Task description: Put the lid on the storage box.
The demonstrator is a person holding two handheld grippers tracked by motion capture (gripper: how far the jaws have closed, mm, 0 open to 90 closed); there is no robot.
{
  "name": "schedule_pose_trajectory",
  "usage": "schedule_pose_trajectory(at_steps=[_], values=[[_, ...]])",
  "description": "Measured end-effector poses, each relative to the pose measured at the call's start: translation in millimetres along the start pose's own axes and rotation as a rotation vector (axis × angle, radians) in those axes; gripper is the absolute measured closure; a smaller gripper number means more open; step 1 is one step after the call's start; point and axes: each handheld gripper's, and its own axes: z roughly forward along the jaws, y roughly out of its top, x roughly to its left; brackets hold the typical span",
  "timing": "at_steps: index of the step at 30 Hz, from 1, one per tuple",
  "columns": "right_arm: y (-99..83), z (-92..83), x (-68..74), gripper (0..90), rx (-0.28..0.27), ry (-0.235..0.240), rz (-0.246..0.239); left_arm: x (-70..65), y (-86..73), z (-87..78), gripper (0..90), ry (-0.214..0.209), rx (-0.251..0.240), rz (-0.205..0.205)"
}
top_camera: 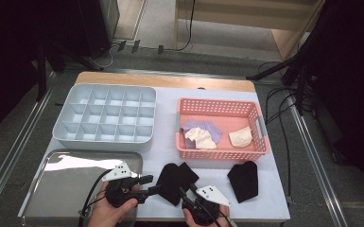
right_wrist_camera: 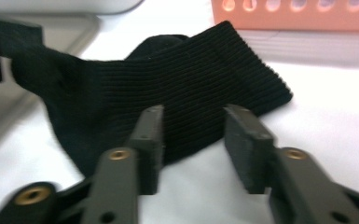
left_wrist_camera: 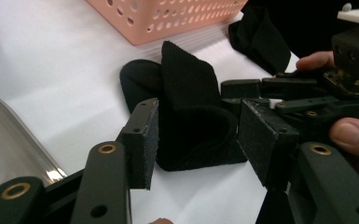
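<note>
left hand-held gripper point(top_camera: 152, 185): jaws parted around black sock point(top_camera: 175, 181), pads not pressing | right hand-held gripper point(top_camera: 186, 190): released, jaws straddle sock edge | sock on white surface point(top_camera: 165, 118)

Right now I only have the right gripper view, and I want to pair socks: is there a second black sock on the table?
Observer: Yes. A second black sock lies to the right of the first sock, in front of the basket.
Operator: What's in the basket?
Observer: A purple sock, a cream sock against it, and another cream one further right.
</note>
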Motion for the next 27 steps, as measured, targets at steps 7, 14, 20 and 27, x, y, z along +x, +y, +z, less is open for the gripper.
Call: schedule_pose_trajectory(at_steps=[7,14,20,27], values=[[8.3,8.9,-0.6,86.0,0.030,-0.008,-0.040,-9.6,-3.2,15.9,89.4,-0.001,0.132,0.059],[22.2,22.5,-7.2,87.2,0.041,0.024,-0.085,-20.1,-2.6,27.7,90.0,-0.030,0.161,0.084],[22.0,13.0,-11.1,76.2,-0.009,0.050,-0.015,-14.0,-1.5,18.1,70.6,-0.032,0.103,0.064],[2.6,-19.6,-2.7,67.6,-0.035,0.085,0.014,5.5,0.7,-2.3,56.1,0.073,0.012,-0.014]])
